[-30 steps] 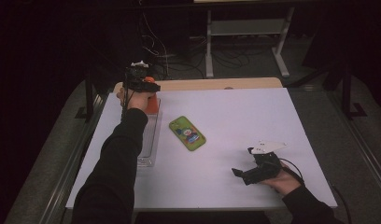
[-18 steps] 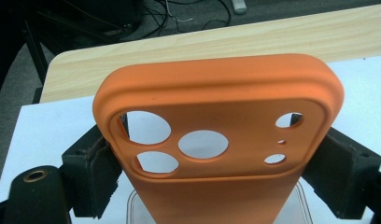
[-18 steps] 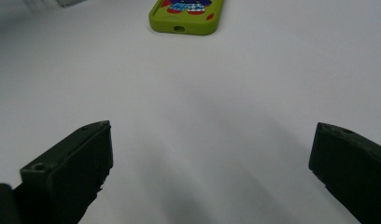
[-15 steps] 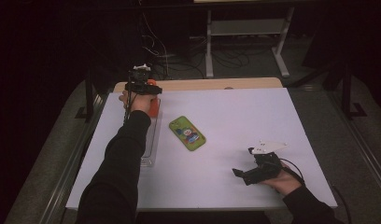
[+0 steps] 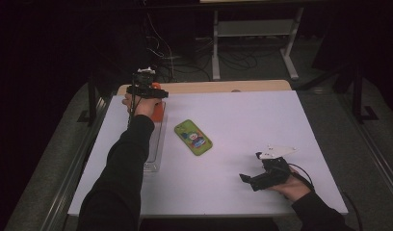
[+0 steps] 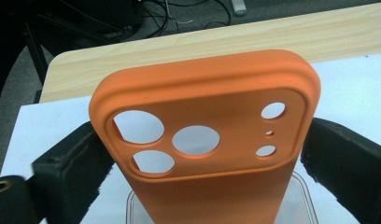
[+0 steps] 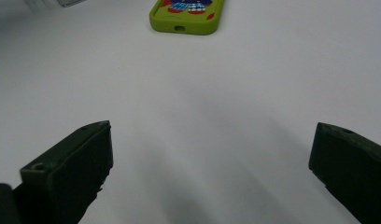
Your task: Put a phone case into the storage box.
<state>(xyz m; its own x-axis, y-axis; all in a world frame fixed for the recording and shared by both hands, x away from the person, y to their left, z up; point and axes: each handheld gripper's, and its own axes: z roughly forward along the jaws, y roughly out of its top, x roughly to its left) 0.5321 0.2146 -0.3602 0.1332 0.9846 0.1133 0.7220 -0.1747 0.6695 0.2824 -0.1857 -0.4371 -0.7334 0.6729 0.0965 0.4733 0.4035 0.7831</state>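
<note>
My left gripper (image 5: 146, 90) is at the table's far left, shut on an orange phone case (image 5: 158, 109). In the left gripper view the orange phone case (image 6: 207, 140) stands upright between the two black jaws, camera holes on top, its lower end over a clear plastic tray (image 6: 303, 189). A green phone case (image 5: 193, 137) with a cartoon picture lies flat mid-table. My right gripper (image 5: 255, 179) rests at the front right, open, jaws pointing at the green phone case (image 7: 187, 14) well ahead. Only bare white table lies between the jaws of my right gripper (image 7: 212, 154).
The clear tray (image 5: 155, 149) runs along the left side of the white table top (image 5: 262, 125), under the left forearm. A wooden strip (image 5: 223, 86) borders the far edge. Cables and a metal stand sit on the dark floor beyond.
The left gripper with the orange case has shifted slightly right and lower in the high view. The right gripper has stayed put.
</note>
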